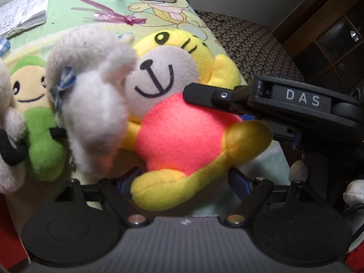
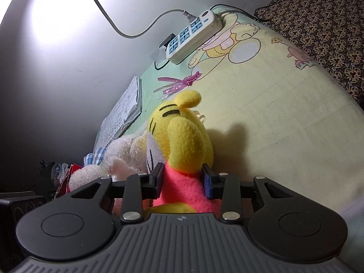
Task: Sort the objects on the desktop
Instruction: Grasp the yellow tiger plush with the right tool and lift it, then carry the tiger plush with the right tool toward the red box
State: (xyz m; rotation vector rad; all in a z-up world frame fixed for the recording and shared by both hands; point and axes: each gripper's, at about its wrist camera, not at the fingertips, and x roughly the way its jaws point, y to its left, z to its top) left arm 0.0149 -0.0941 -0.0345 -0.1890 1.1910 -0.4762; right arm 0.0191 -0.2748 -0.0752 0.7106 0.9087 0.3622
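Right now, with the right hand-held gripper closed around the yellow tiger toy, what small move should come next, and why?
Probably lift it a little, straight up. The right hand-held gripper already pinches the yellow tiger toy at its pink body, but the toy leans against the white plush toy, so a short lift would free it first.

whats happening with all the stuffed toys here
The right tongs are shut on the pink body of a yellow tiger plush, which lies on a cartoon-print sheet. The left tongs are open around its yellow leg. A white plush and a green plush sit beside it.
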